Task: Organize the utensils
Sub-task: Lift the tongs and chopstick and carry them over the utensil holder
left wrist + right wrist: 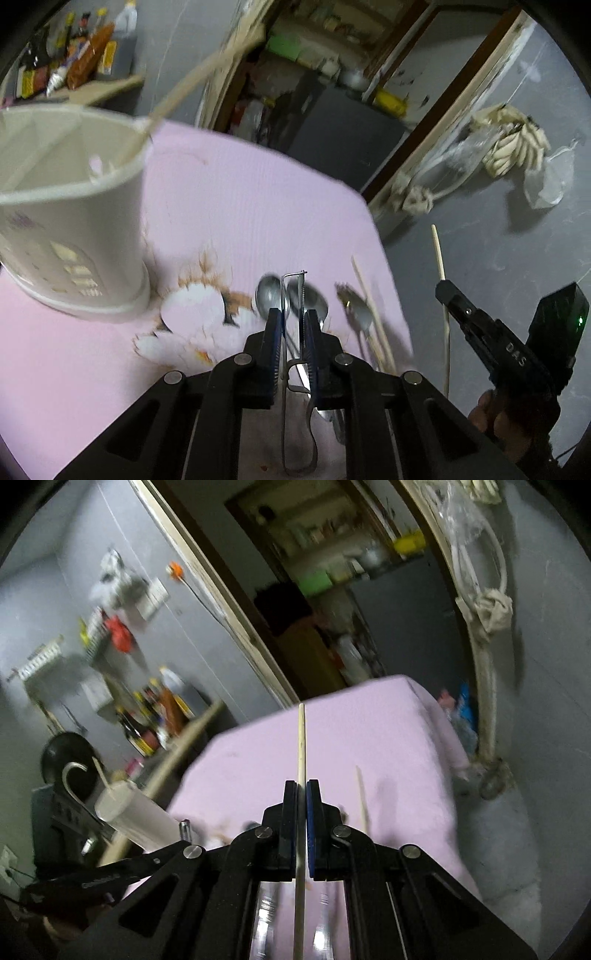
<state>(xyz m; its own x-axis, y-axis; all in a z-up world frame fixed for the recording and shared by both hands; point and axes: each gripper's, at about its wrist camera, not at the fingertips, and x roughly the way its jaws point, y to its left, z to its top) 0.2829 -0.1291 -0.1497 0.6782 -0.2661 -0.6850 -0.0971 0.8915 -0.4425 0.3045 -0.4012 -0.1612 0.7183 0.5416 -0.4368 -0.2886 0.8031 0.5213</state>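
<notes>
My left gripper [293, 317] is shut on a thin metal peeler [291, 369], held just above the pink cloth. Two metal spoons [269, 295] and a fork [356, 308] lie on the cloth in front of it, with wooden chopsticks [373, 314] to their right. A white utensil holder [70, 221] stands at the left with one chopstick [192, 77] leaning out. My right gripper [302, 794] is shut on a single wooden chopstick [301, 746], held upright above the table; it also shows in the left wrist view [441, 291].
The pink cloth with a flower print [229, 192] covers the table. Its right edge drops to a grey floor. A shelf of bottles [66, 51] stands behind the holder. A doorway [332, 590] opens beyond the table's far end.
</notes>
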